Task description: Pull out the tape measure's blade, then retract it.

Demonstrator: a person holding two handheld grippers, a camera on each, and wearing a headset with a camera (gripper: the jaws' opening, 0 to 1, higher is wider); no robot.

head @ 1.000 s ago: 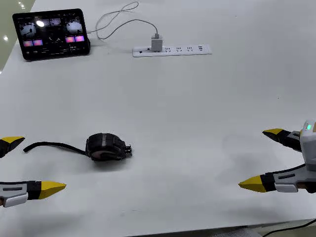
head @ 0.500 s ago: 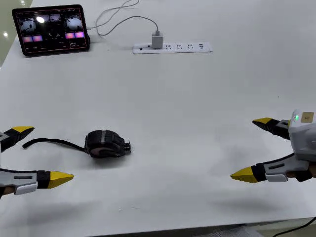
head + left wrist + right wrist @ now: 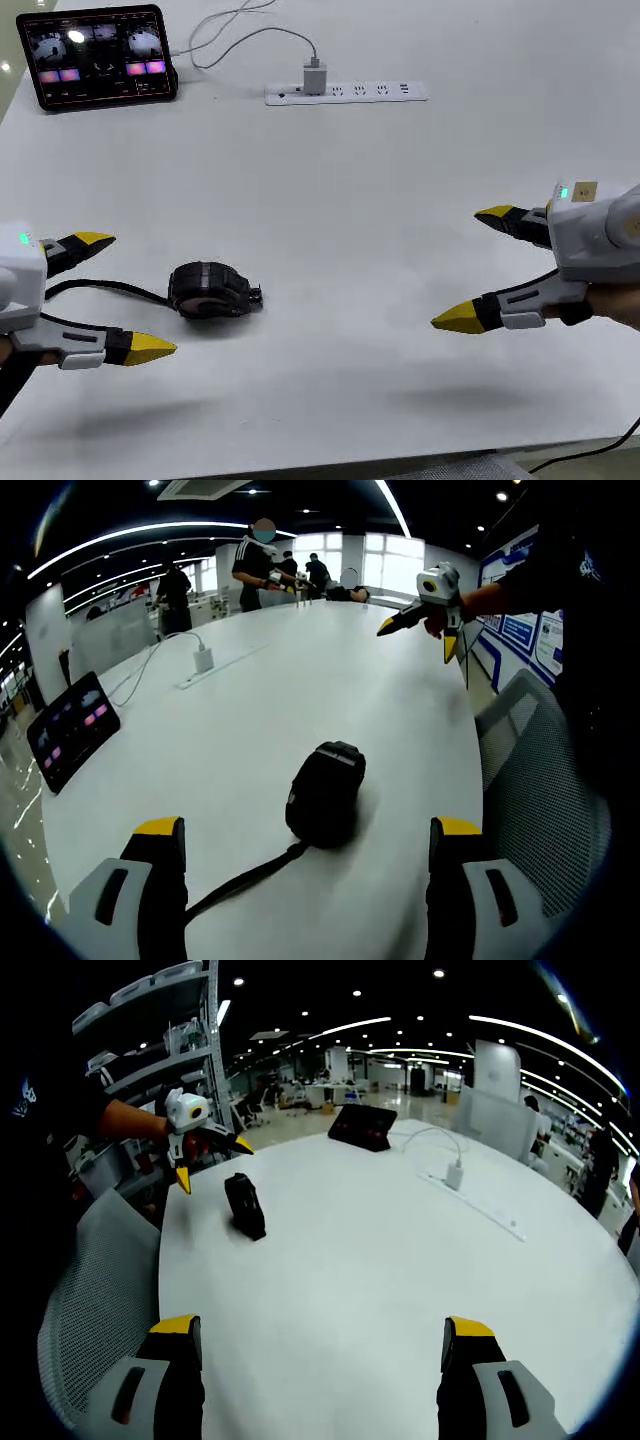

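1. Tape measure (image 3: 210, 290) is seen lying on the surface (image 3: 350, 200), near the front edge, left of middle. Its black strap (image 3: 100, 290) is trailed toward the left edge.
2. Left tool (image 3: 132, 294) is held released, jaws wide. The strap is straddled and the tape measure is not touched.
3. Right tool (image 3: 462, 267) is held released too, near the right edge, well apart from the tape measure.
4. Tablet (image 3: 95, 55) is propped at the far left corner; power strip (image 3: 345, 93) is laid by the far edge.
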